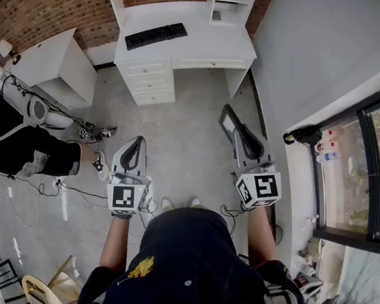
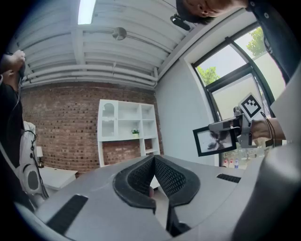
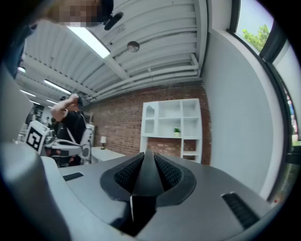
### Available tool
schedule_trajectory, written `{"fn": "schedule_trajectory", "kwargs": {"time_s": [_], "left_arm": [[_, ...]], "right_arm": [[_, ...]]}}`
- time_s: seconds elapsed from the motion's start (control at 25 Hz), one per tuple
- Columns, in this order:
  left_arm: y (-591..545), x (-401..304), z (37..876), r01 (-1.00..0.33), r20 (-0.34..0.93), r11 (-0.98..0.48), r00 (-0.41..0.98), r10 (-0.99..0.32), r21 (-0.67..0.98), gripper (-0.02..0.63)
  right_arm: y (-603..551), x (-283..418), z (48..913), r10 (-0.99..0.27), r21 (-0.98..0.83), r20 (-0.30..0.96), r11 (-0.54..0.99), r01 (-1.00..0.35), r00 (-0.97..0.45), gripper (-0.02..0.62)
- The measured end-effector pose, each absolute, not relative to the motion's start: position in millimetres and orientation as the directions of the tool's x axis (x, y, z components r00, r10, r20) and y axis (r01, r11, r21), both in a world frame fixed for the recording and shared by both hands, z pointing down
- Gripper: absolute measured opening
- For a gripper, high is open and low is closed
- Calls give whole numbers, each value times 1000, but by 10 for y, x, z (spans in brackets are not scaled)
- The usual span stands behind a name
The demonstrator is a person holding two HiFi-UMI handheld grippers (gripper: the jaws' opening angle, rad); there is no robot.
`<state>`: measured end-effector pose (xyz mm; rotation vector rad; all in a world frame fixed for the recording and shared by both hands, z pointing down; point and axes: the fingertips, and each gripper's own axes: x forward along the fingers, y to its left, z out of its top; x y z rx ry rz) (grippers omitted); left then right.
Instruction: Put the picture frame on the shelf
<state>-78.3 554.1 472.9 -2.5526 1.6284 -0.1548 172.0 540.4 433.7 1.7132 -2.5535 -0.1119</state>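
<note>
Your left gripper (image 2: 153, 160) is clenched on nothing, its jaws meeting at the tips. Your right gripper (image 3: 146, 156) grasps the black-rimmed rectangular picture frame (image 2: 214, 141) by its edge, up in the air. Well beyond it, the white open-compartment shelf unit (image 2: 127, 124) stands against the red brick wall (image 2: 61, 127).

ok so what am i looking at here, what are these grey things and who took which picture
A person holds a pair of tongs in each hand. The top-down picture comes from a camera on their head; the other two cameras ride on the tongs. The right tongs are clamped on a black picture frame. The left tongs are shut on nothing. Ahead stands a white desk with a keyboard on it and a white shelf above.
</note>
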Motion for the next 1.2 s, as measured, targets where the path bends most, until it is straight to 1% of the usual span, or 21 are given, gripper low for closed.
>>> {"fn": "schedule_trajectory", "kwargs": {"time_s": [0.08,0.16,0.28,0.52,0.68,0.88,1.0,1.2], "left_arm": [[5493,-757,4758,-901,17,-424,424,-905,-94,18],[5433,-710,4787,-899,14,-434,434,-901,-56,18],[5328,-591,4807,-892,20,-447,447,-895,-64,18],[5187,-436,4746,-884,10,-462,463,-886,-68,18],[5140,-353,4804,-884,22,-463,463,-886,-69,18],[5128,-65,4860,-882,34,-466,465,-885,-74,18],[5106,118,4844,-884,19,-461,461,-887,-80,18],[5057,220,4852,-887,26,-452,452,-892,-88,18]], "right_arm": [[5357,1777,4383,-956,135,26,292,-947,-291,67],[5307,1799,4384,-965,127,14,263,-956,-263,67],[5218,1847,4348,-954,30,-17,300,-953,-301,67],[5125,2112,4339,-955,-40,-22,296,-954,-295,67],[5134,2316,4417,-950,-118,-21,311,-943,-311,67],[5132,2601,4489,-943,-142,-14,332,-932,-334,66],[5099,2734,4540,-937,-147,-11,348,-926,-350,66],[4935,2702,4563,-912,-162,-17,407,-899,-410,66]]}}
